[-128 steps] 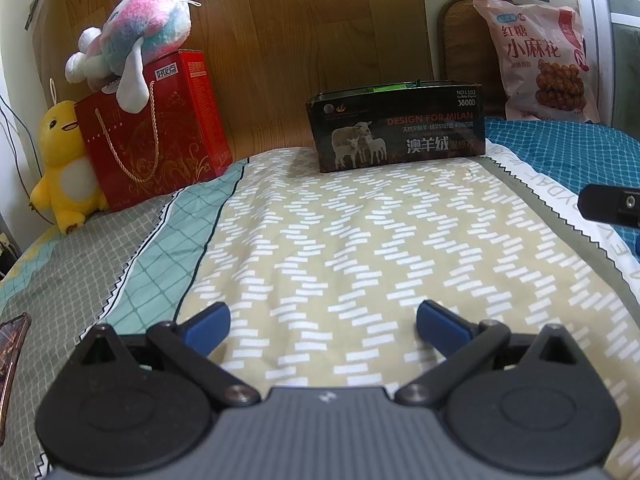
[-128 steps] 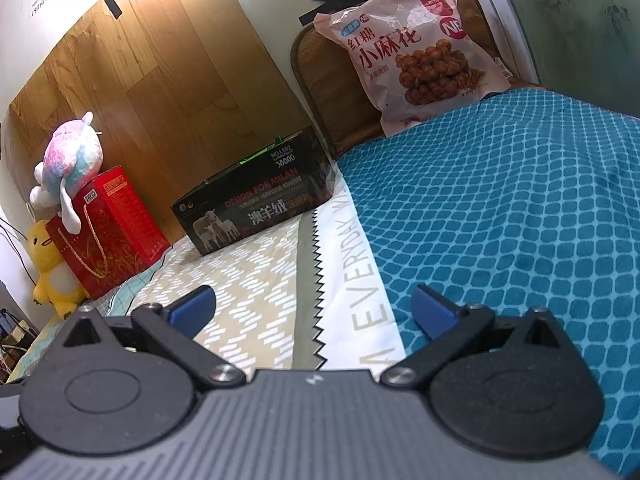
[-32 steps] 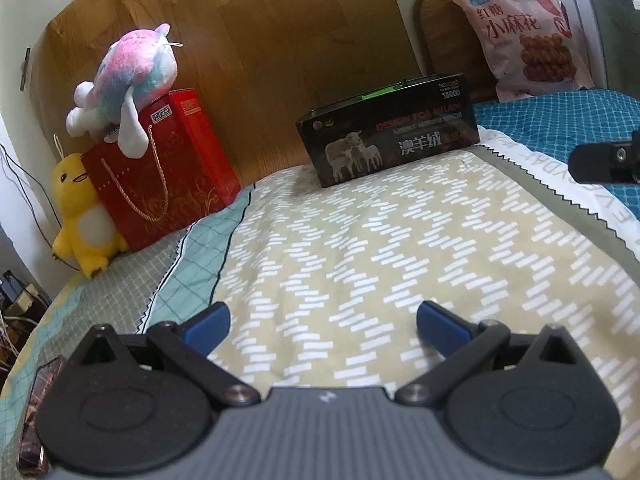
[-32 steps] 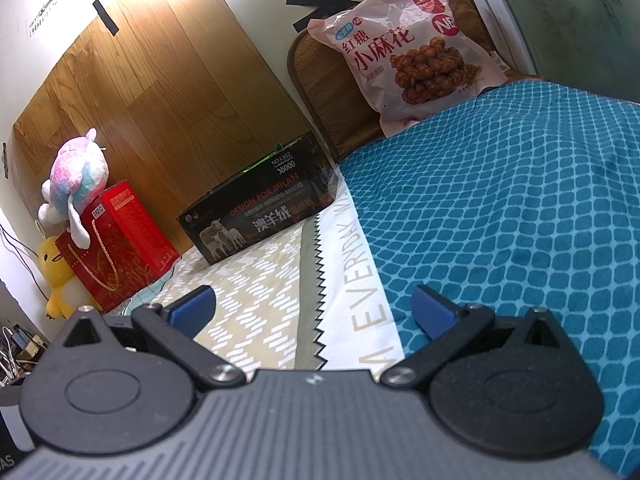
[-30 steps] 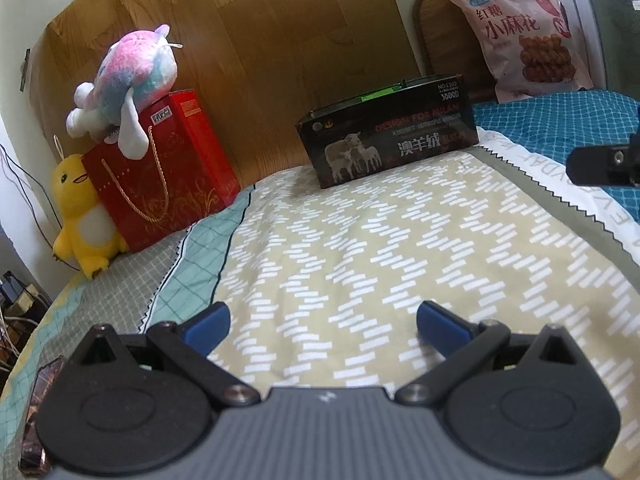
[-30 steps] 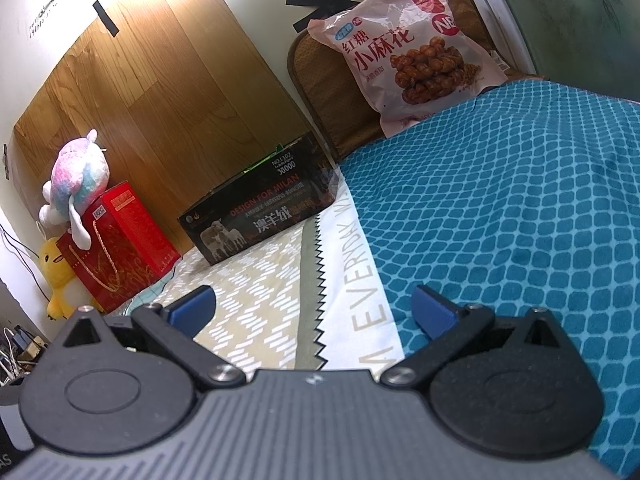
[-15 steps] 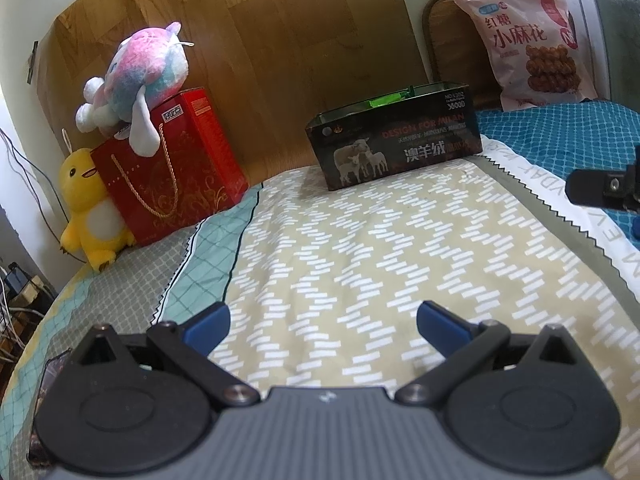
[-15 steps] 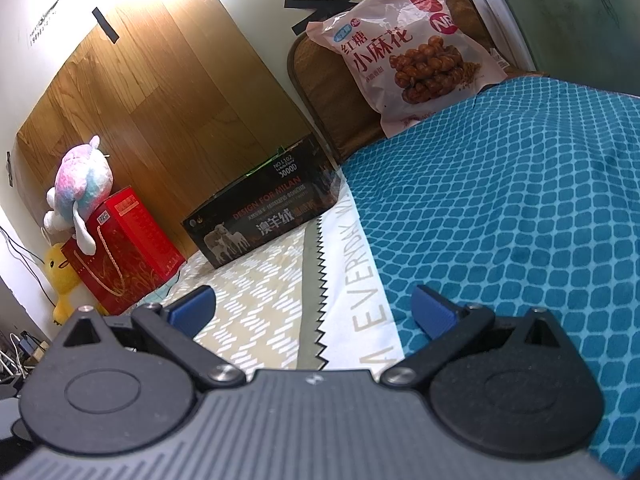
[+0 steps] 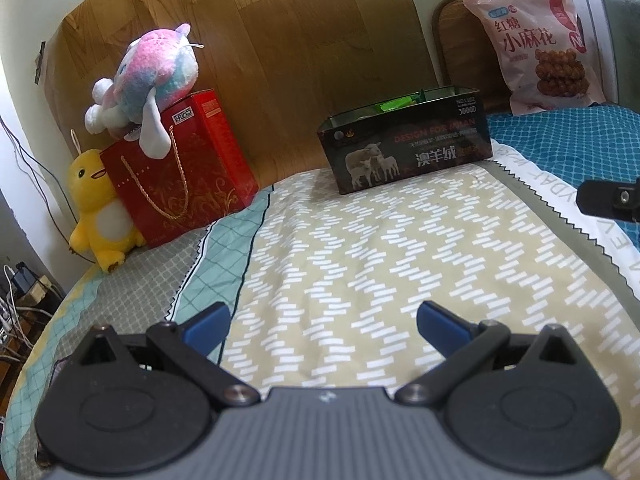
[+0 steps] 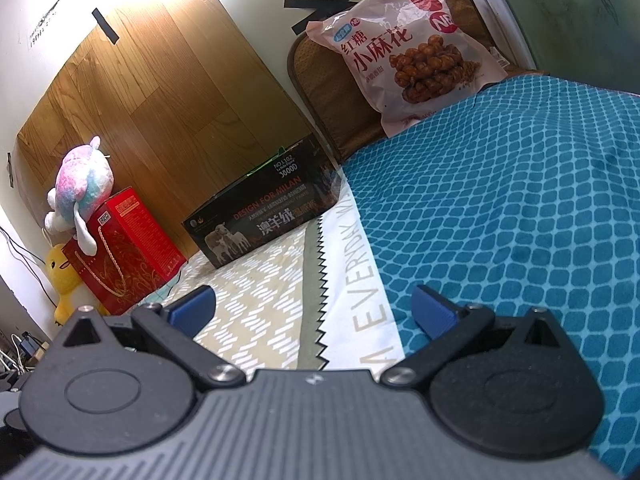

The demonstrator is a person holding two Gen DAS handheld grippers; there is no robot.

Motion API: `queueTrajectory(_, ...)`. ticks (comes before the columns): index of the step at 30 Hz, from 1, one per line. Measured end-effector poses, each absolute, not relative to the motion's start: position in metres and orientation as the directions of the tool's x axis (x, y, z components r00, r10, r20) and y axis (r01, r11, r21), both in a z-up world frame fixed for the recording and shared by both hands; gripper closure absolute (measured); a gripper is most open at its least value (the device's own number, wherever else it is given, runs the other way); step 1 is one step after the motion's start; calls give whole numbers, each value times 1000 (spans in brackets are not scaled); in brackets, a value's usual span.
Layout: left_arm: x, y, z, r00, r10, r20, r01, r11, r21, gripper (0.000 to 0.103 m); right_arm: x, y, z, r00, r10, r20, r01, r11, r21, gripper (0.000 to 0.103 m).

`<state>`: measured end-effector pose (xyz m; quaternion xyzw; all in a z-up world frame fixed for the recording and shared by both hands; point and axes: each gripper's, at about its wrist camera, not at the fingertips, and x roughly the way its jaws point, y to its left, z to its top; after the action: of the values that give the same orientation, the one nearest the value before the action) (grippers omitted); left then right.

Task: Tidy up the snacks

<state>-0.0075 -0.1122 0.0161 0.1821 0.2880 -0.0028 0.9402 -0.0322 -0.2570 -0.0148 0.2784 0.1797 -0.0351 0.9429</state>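
Wood-grain panelling (image 9: 280, 40) backs a bed spread with a patchwork cover (image 9: 360, 248): beige with white dashes in the middle, teal dots to the right, grey and mint checks to the left.

Against the panelling, on the beige part, stands a dark box (image 9: 404, 148) printed with sheep. From the left wrist its top is seen to be open, with something green (image 9: 400, 102) poking above the rim; from the right wrist the box (image 10: 260, 220) is seen from lower down and only a thin green edge shows. A pink snack bag (image 9: 536, 48) leans upright against a brown cushion (image 9: 460, 40) at the head of the teal part, well to the right of the box. The right wrist view shows the bag (image 10: 408, 48) larger, and black tape (image 10: 320, 4) and a plug on the wall above it.

At the left stands a red gift bag (image 9: 180, 172) with a pastel plush toy (image 9: 148, 76) lying on top and a yellow plush duck (image 9: 96, 208) just beside it.

The left gripper (image 9: 322, 322) hangs over the beige part with its jaws spread wide and nothing between them. The right gripper (image 10: 312, 306) hangs above the white lettered strip, jaws likewise wide apart and empty. Only the left wrist view catches a black part of the right gripper (image 9: 608, 198) at its right edge.
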Motion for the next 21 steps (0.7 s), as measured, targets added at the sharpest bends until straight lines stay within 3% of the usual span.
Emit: queueTrajectory(21, -6, -111, 12, 830, 101, -549, 111, 934, 340, 0, -32, -258, -14, 934, 34, -354, 167, 838, 520, 0)
